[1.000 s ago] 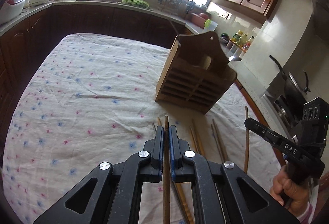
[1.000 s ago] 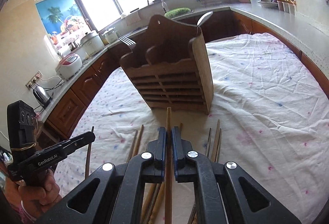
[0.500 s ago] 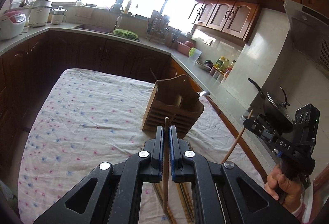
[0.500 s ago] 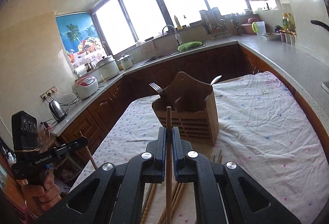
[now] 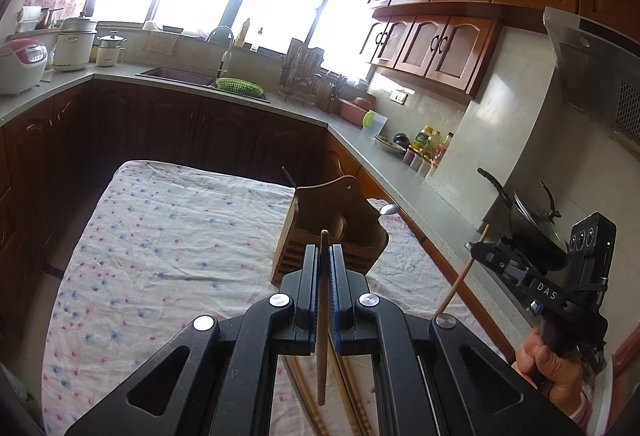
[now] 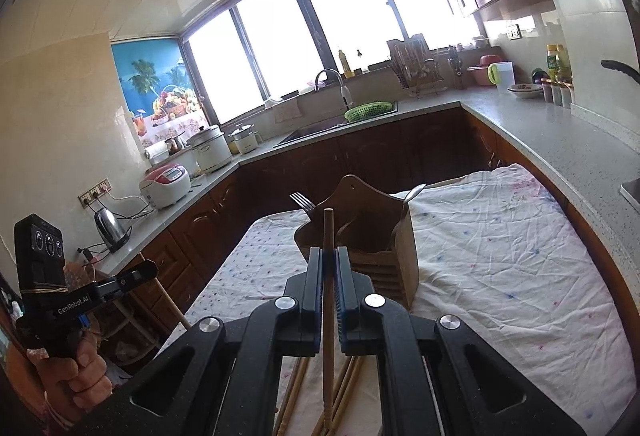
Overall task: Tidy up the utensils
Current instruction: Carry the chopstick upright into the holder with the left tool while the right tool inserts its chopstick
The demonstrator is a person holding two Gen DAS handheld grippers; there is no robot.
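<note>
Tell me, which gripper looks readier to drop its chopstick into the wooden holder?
Right, probably: the right gripper looks closer to the wooden holder than the left gripper, both holding chopsticks.

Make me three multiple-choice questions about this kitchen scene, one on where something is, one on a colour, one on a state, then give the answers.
1. Where does the wooden utensil holder stand?
A. in the sink
B. on the flowered tablecloth
C. on the counter

2. What colour is the basket by the sink?
A. green
B. red
C. black

3. What is the right hand-held gripper doing?
A. standing open and empty
B. clamping a fork
C. clamping a chopstick

Answers: B, the holder rests on the cloth-covered table; A, its mesh is bright green; C, the stick runs between the closed pads.
</note>
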